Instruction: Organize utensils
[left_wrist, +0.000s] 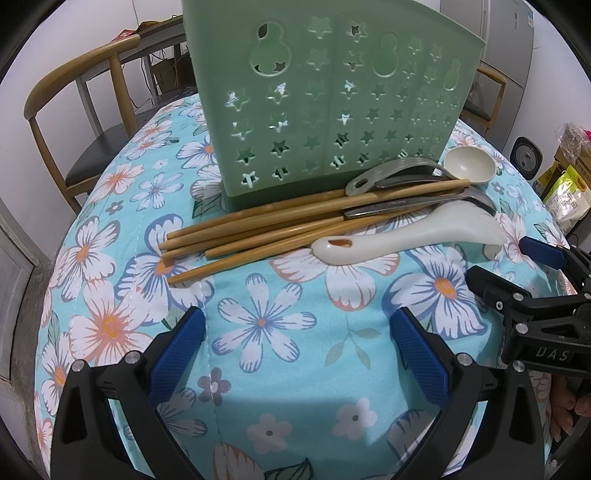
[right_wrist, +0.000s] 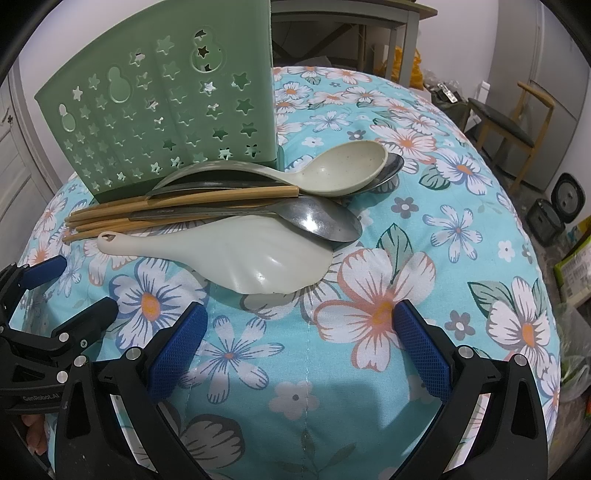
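Note:
A green plastic utensil holder (left_wrist: 325, 99) (right_wrist: 166, 110) with star cut-outs stands on the floral tablecloth. In front of it lies a pile: several bamboo chopsticks (left_wrist: 258, 229) (right_wrist: 184, 195), a white rice paddle (left_wrist: 406, 236) (right_wrist: 240, 258), a cream spoon (left_wrist: 469, 166) (right_wrist: 343, 170), a metal spoon (left_wrist: 424, 205) (right_wrist: 317, 219) and a grey spoon (left_wrist: 388, 173). My left gripper (left_wrist: 297, 325) (right_wrist: 74, 290) is open, nearer than the chopstick ends and holding nothing. My right gripper (right_wrist: 301, 317) (left_wrist: 513, 266) is open too, just short of the paddle's wide blade.
The round table's cloth (left_wrist: 277, 369) falls away at the edges. A wooden chair (left_wrist: 85, 110) stands behind on the left, another chair (right_wrist: 506, 125) to the right. Food bags (left_wrist: 569, 184) and a black appliance (right_wrist: 569, 195) sit beyond the right edge.

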